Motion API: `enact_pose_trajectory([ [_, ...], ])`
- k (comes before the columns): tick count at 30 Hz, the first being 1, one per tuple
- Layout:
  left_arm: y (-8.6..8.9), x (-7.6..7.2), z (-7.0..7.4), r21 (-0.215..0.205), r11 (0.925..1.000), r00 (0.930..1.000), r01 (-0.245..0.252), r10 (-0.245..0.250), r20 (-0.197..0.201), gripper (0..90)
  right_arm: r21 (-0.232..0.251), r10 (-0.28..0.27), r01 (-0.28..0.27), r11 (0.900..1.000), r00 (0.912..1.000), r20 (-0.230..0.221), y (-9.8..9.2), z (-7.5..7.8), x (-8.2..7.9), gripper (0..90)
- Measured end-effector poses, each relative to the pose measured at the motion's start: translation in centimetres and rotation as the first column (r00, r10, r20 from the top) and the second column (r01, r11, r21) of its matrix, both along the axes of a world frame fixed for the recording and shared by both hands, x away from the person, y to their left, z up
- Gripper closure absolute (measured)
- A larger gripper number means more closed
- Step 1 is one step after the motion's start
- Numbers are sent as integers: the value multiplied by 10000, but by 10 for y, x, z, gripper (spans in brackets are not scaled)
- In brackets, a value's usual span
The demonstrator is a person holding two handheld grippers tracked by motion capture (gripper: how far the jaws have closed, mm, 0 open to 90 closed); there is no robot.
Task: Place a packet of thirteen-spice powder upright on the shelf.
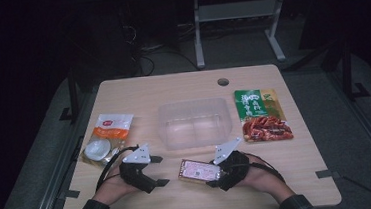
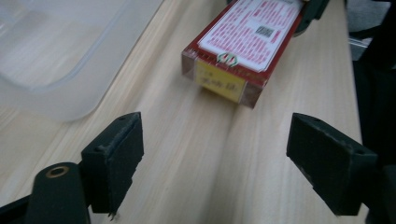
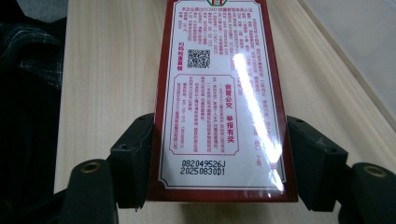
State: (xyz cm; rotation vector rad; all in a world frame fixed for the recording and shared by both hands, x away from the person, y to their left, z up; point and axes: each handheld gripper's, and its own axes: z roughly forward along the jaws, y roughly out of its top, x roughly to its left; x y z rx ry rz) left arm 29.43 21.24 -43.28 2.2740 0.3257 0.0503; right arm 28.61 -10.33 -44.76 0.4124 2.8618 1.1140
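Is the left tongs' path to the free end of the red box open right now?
Probably yes: the left tongs stand open, aimed at the red box, with bare table between; the right tongs hold its far end.

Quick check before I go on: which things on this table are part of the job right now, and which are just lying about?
In the job:
- red box, gripped by the right gripper
- left gripper, jaws open, empty, facing the box
- clear plastic tub, probably where the box goes

Lying about:
- orange-and-white pouch
- green snack packet
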Motion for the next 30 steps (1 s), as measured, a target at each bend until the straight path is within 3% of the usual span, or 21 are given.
enact_pose_trajectory([
  [1, -1, -1, 1, 11, 9999, 9999, 122, -122, 34, 175, -75, 226, -224, 9997, 9995, 235, -1, 0, 1, 317],
  [9, -13, -7, 1, -212, 9965, 9966, 809, -806, 144, 143, 171, 698, -703, 9974, 9972, 283, 2, 4, -3, 317],
  [10, -15, -7, 0, -229, 9956, 9958, 907, -903, 170, 143, 293, 611, -613, 9977, 9981, 62, 3, 6, -6, 317],
  [11, -16, -8, 0, -233, 9949, 9951, 980, -976, 164, 141, 260, 949, -957, 9951, 9950, 323, 3, 6, -5, 317],
  [24, -38, -15, -6, -211, 9833, 9835, 1810, -1810, 22, 142, 843, 1563, -1585, 9838, 9872, 325, 13, 12, -14, 316],
  [30, -42, -17, -6, -248, 9795, 9797, 2002, -2002, -10, 176, 878, 1668, -1689, 9817, 9855, 307, 15, 13, -16, 316],
])
